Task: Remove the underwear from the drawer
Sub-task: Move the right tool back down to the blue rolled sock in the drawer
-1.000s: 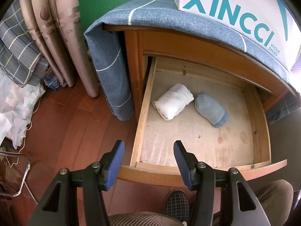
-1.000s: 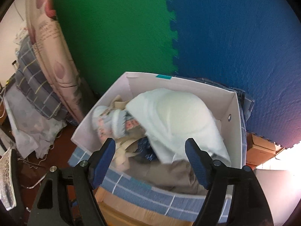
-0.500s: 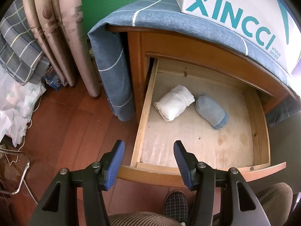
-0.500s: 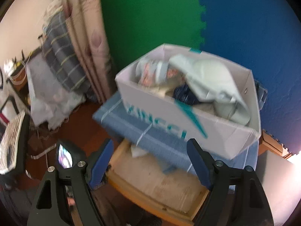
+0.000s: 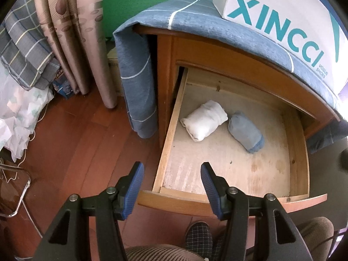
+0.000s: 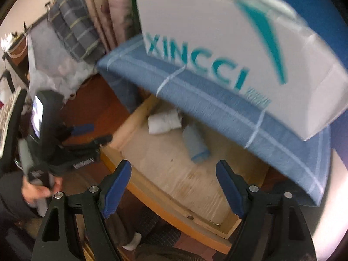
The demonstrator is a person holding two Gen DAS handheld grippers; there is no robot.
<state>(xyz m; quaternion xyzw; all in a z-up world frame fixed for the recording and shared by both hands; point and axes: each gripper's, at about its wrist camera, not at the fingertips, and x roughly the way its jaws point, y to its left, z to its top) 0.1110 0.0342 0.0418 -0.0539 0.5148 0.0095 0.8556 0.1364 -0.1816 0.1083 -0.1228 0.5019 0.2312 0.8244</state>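
— Since a second ago your right gripper (image 6: 173, 183) has swung down from the shoe box (image 6: 228, 50) toward the drawer (image 6: 121, 137); your left gripper (image 5: 171, 184) has barely shifted. How far along are you?

— Early. From the left: the curtain (image 5: 87, 32), then the cloth (image 5: 139, 82) draped over the cabinet, then the pulled-out drawer. In it lie a white roll (image 5: 204, 122) and, just right of it, a blue-grey roll (image 5: 246, 131), both on the drawer floor.

— And the fingers?

— Both pairs are spread wide with nothing between them. Your left gripper hangs over the drawer's front left corner. The right view is blurred, so which roll it aims at I can't say; probably the blue-grey one. Opening is done; reaching, gripping and lifting remain.
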